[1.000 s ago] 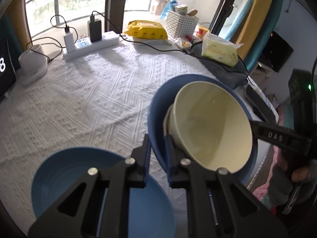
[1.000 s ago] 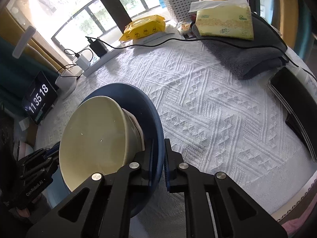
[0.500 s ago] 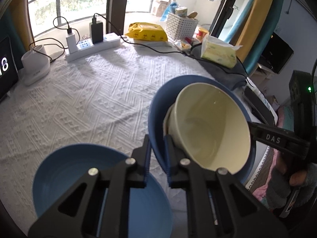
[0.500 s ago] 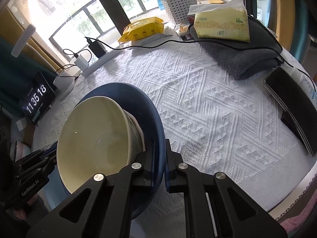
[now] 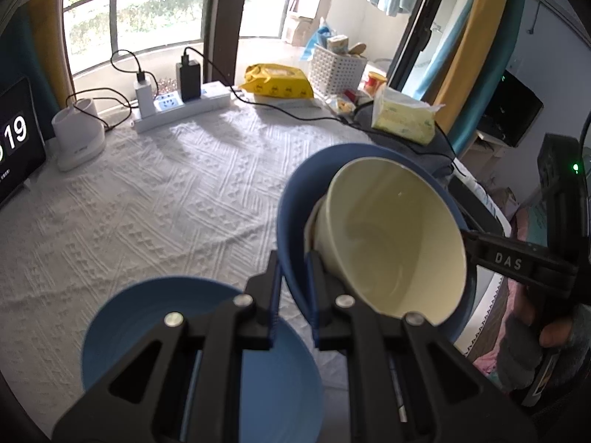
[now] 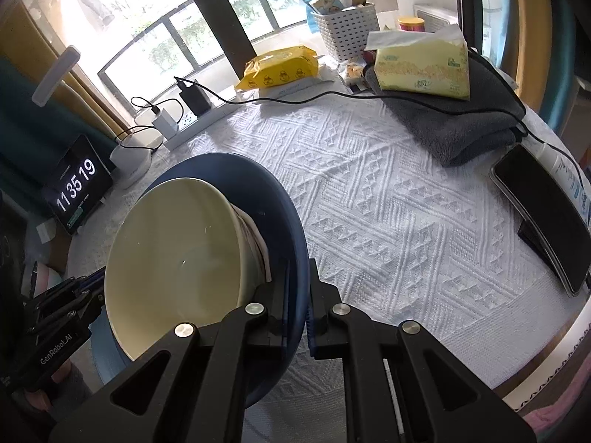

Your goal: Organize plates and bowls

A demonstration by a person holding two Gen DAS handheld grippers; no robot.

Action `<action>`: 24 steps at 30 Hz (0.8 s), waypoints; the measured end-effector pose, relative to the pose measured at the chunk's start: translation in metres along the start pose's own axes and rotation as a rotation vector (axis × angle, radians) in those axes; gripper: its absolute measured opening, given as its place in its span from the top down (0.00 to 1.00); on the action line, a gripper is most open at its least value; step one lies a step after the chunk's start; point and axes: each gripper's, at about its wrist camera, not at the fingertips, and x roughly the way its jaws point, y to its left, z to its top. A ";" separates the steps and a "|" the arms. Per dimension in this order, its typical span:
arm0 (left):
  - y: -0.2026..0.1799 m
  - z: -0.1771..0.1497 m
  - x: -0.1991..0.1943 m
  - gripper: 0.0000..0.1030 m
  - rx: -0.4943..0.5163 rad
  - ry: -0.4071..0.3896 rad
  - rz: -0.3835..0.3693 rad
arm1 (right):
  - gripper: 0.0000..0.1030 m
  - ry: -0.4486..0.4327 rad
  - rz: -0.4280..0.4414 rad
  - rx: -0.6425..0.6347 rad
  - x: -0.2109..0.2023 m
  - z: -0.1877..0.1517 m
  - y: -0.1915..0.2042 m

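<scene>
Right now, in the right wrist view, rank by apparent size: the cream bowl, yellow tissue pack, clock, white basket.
1. cream bowl, though it is nearest the camera
2. yellow tissue pack
3. clock and white basket: too alike to rank

Right tool (image 6: 296,308) pinches blue plate (image 6: 284,217) rim, cream bowl (image 6: 177,258) inside.

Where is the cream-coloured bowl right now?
The cream bowl sits nested inside the dark blue bowl, which both grippers hold tilted above the white tablecloth. In the left wrist view a second, lighter blue bowl lies lower left.
</scene>
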 end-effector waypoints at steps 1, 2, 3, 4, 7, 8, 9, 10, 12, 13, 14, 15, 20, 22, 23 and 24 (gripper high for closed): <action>0.000 0.000 -0.002 0.89 0.000 -0.004 -0.001 | 0.90 -0.002 0.000 -0.002 -0.002 0.001 0.002; 0.001 0.001 -0.004 0.89 -0.001 -0.009 -0.003 | 0.90 -0.004 0.000 -0.005 -0.003 0.001 0.003; 0.001 0.001 -0.006 0.89 -0.001 -0.014 -0.004 | 0.90 -0.008 -0.001 -0.009 -0.005 0.002 0.005; 0.001 0.001 -0.009 0.89 -0.002 -0.019 -0.005 | 0.90 -0.011 -0.002 -0.012 -0.007 0.003 0.007; 0.003 0.002 -0.016 0.89 -0.008 -0.035 -0.006 | 0.90 -0.022 -0.004 -0.023 -0.013 0.005 0.013; 0.004 0.002 -0.019 0.89 -0.010 -0.040 -0.005 | 0.90 -0.025 -0.004 -0.027 -0.015 0.006 0.015; 0.005 0.002 -0.022 0.89 -0.012 -0.044 -0.003 | 0.90 -0.028 -0.003 -0.031 -0.016 0.007 0.018; 0.006 0.002 -0.025 0.89 -0.014 -0.046 -0.005 | 0.90 -0.030 -0.002 -0.034 -0.018 0.008 0.019; 0.009 0.001 -0.030 0.89 -0.021 -0.053 0.000 | 0.90 -0.033 0.003 -0.041 -0.020 0.008 0.024; 0.010 0.000 -0.033 0.89 -0.023 -0.055 0.003 | 0.90 -0.033 0.004 -0.043 -0.021 0.009 0.026; 0.012 -0.001 -0.036 0.89 -0.024 -0.058 0.006 | 0.90 -0.034 0.007 -0.048 -0.021 0.008 0.029; 0.013 -0.001 -0.039 0.89 -0.025 -0.061 0.010 | 0.90 -0.034 0.009 -0.051 -0.022 0.008 0.031; 0.019 -0.005 -0.051 0.89 -0.034 -0.077 0.025 | 0.90 -0.035 0.026 -0.069 -0.025 0.005 0.043; 0.023 -0.007 -0.056 0.89 -0.039 -0.082 0.030 | 0.90 -0.036 0.030 -0.075 -0.026 0.004 0.047; 0.024 -0.008 -0.057 0.89 -0.042 -0.083 0.032 | 0.90 -0.036 0.033 -0.079 -0.027 0.003 0.050; 0.026 -0.010 -0.059 0.89 -0.044 -0.085 0.035 | 0.90 -0.036 0.035 -0.083 -0.027 0.002 0.053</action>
